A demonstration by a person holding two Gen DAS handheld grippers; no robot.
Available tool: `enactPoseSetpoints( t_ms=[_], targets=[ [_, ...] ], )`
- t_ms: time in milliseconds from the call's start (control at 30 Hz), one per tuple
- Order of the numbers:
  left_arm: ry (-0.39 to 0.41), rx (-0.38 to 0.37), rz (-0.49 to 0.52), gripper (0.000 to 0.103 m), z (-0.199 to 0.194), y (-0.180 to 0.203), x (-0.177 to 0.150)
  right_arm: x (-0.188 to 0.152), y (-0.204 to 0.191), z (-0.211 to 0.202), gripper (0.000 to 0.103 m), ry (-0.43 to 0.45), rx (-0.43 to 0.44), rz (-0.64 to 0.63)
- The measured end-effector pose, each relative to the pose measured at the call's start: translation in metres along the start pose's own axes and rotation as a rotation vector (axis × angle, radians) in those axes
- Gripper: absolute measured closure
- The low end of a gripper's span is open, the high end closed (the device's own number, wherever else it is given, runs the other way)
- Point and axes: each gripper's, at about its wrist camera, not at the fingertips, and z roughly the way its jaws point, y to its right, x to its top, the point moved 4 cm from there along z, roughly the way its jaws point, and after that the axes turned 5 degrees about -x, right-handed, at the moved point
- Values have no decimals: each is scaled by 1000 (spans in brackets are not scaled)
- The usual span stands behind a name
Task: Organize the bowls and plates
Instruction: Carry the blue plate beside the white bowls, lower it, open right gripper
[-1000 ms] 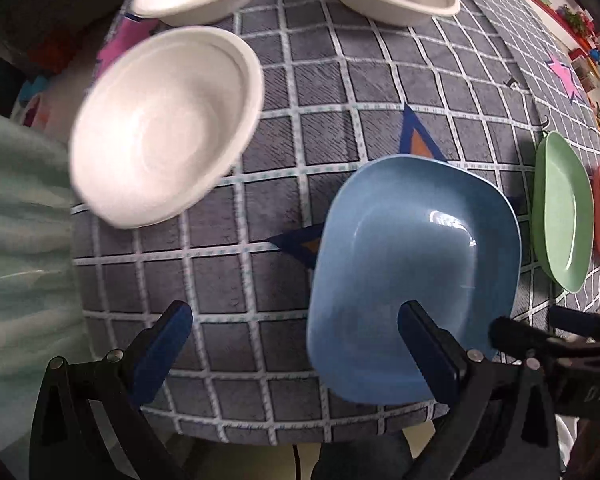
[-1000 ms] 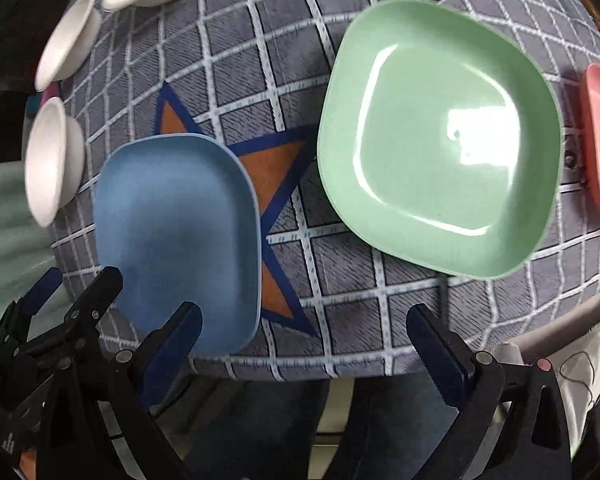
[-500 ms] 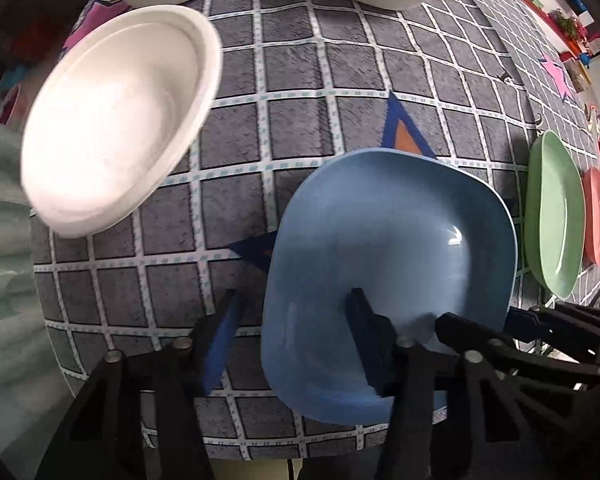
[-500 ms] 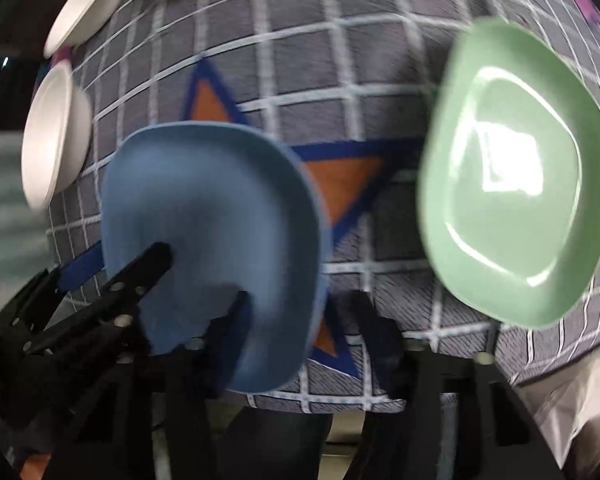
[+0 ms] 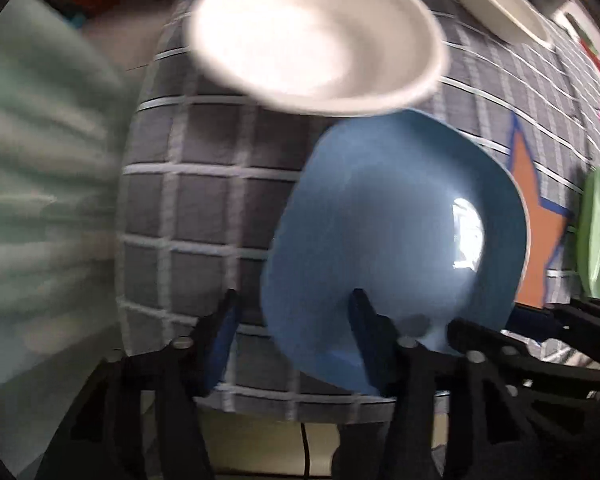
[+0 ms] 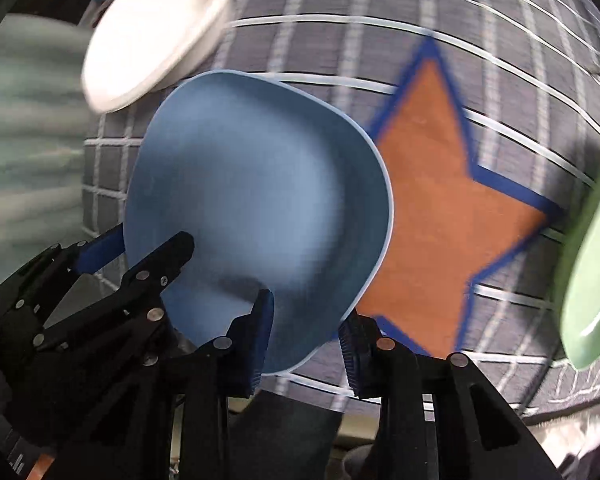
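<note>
The blue plate is found at the centre of both views, tilted, with its near edge raised off the checked tablecloth. It is gripped on 2 sides. The left gripper is clamped across the plate's near-left rim, 1 finger inside the dish and 1 outside. The right gripper is clamped across the near-right rim in the same way.

Risks noted:
1. The hold is on thin rim only. Slippage is judged likely if the 2 grippers are moved at unequal speed or angle, since the plate would be twisted between them.
2. The white bowl appears just beyond the plate's far edge, at the upper centre of the left view. Whether contact exists cannot be told through the blur. A forward push could knock it.
3. The table edge lies directly below the grip; a dropped plate is judged likely to fall off the table.

Surroundings: a green plate at the right edge, well apart; a second white bowl at the upper right; an orange star printed on the cloth beside the blue plate.
</note>
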Motion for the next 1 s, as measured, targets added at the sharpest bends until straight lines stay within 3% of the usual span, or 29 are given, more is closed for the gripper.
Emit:
enactPoseSetpoints(
  t_ms=[33, 100, 133, 167, 200, 333, 533, 633, 733, 800, 1000],
  targets=[
    [6, 7, -12, 24, -1, -5, -2, 1, -3, 4, 68, -4, 4, -9],
    [23, 4, -32, 24, -5, -16, -4, 3, -8, 8, 61, -12, 6, -24],
    [26, -5, -37, 23, -7, -20, -5, 4, -8, 8, 52, -13, 4, -28],
    [28, -16, -37, 23, -10, -22, -7, 4, -5, 10, 32, -10, -14, -27],
    [37, -17, -24, 23, -14, -21, -9, 5, -2, 11, 19, -4, -35, -27],
    [62, -36, 51, 22, -24, 6, 2, 6, 22, -5, 18, 35, -8, 4],
    [90, -132, 204, 22, -51, 65, 6, 11, 77, -33, 18, 95, -4, 111],
    [104, -178, 282, 21, -78, 102, 7, -13, 95, -74, 18, 127, 22, 190],
    [115, -204, 336, 21, -89, 128, 19, -12, 121, -92, 18, 151, 29, 283],
    [119, -214, 367, 20, -93, 144, 23, -10, 124, -116, 0, 164, 37, 349],
    [116, -212, 437, 20, -94, 180, 36, -21, 181, -122, 0, 193, 47, 516]
  ],
)
